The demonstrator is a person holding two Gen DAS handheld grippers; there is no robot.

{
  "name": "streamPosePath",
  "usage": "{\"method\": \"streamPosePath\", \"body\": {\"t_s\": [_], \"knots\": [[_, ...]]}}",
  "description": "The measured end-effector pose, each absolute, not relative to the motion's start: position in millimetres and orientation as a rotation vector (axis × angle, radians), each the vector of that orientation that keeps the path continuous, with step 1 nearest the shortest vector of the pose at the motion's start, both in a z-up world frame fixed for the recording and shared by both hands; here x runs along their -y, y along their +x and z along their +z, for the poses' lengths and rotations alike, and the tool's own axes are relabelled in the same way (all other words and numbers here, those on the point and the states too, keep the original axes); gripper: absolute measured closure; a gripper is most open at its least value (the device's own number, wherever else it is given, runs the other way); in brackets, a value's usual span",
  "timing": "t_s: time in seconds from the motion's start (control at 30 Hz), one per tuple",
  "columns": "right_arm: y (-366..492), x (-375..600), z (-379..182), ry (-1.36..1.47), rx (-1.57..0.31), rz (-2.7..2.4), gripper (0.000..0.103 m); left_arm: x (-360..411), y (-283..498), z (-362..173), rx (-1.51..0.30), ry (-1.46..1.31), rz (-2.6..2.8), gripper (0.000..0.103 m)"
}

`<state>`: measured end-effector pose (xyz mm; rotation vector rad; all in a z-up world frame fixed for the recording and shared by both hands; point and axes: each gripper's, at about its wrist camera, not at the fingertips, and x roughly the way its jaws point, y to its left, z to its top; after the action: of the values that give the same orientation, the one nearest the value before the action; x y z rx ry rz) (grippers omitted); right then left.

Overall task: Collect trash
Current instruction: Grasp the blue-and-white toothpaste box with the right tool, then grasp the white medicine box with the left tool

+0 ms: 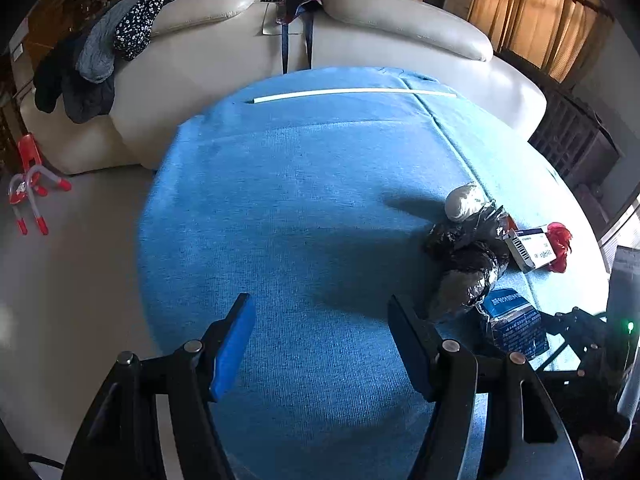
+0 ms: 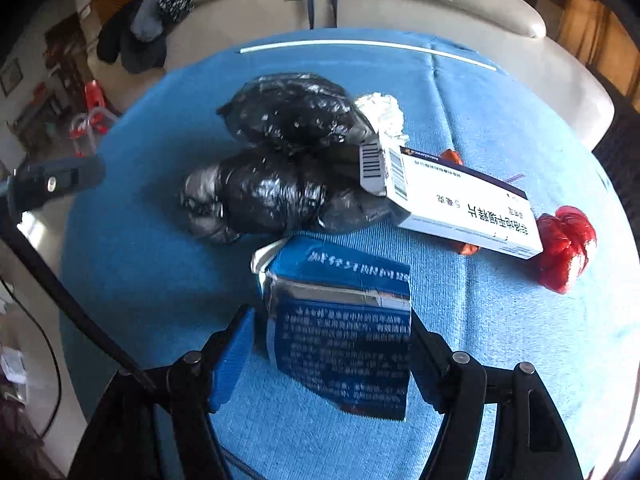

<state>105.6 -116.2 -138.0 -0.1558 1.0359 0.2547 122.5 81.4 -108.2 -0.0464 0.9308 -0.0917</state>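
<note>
Desk (image 2: 500, 320): blue cloth cover, trash grouped on it.
Black bag (image 2: 280, 160): crumpled, at 12 o'clock from the blue carton.
White box (image 2: 460, 204): leans on the bag, at 1 o'clock.
Blue carton (image 2: 340, 320): flattened, lies between the right claw's fingers.
Red wrapper (image 2: 566, 246): at 2 o'clock, touching the box end.
Right claw (image 2: 332, 360): wide around the carton, grip uncertain.
Left claw (image 1: 320, 344): wide, holding nothing, over bare cloth.

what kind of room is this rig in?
Most likely a home living room: a cream leather sofa with clothes draped over its back, curtains on a window, and a table under a blue cloth holding the trash.
</note>
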Motion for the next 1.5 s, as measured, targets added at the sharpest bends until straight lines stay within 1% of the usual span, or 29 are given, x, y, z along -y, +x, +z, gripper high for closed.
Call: {"method": "streamPosePath", "body": {"t_s": [0.17,0.2,0.23,0.47,0.5,0.57,0.63,0.7,0.87,1.07,1.33,1.5], "knots": [[110.1,114.9,-139.3,-0.158,-1.004,0.241,0.029,-75.5,123.2,-106.5,-0.935,-0.043,-0.104,0.034],[109.3,115.8,-139.8,-0.149,-1.001,0.242,0.030,-72.2,123.2,-104.8,-0.932,-0.032,-0.109,0.034],[108.5,118.2,-139.4,-0.137,-0.990,0.239,0.035,-68.7,123.6,-103.1,-0.928,-0.021,-0.115,0.034],[96.9,162.1,-138.4,-0.043,-0.991,0.251,0.035,-29.2,131.6,-82.7,-0.890,0.063,-0.277,0.034],[97.7,170.6,-137.1,-0.022,-0.991,0.248,0.035,-21.6,134.1,-79.8,-0.884,0.077,-0.306,0.033],[92.1,190.0,-134.3,0.026,-0.988,0.236,0.035,-3.7,140.5,-73.4,-0.869,0.112,-0.375,0.025],[87.9,210.3,-130.3,0.078,-0.977,0.222,0.035,16.1,146.6,-68.9,-0.859,0.153,-0.453,0.019],[82.4,231.5,-125.8,0.131,-0.962,0.201,0.035,41.4,152.1,-67.1,-0.853,0.216,-0.532,0.019],[72.5,288.3,-117.0,0.262,-0.932,0.153,0.035,100.2,168.3,-78.3,-0.868,0.416,-0.663,0.019],[56.8,334.3,-119.9,0.378,-0.916,0.092,0.035,140.3,181.6,-98.0,-0.937,0.571,-0.766,0.019],[54.8,361.8,-128.5,0.468,-0.912,0.061,0.035,159.1,193.0,-123.1,-1.025,0.688,-0.792,0.019],[55.9,364.0,-131.7,0.485,-0.907,0.067,0.035,161.1,192.2,-129.1,-1.007,0.704,-0.777,0.019]]}}
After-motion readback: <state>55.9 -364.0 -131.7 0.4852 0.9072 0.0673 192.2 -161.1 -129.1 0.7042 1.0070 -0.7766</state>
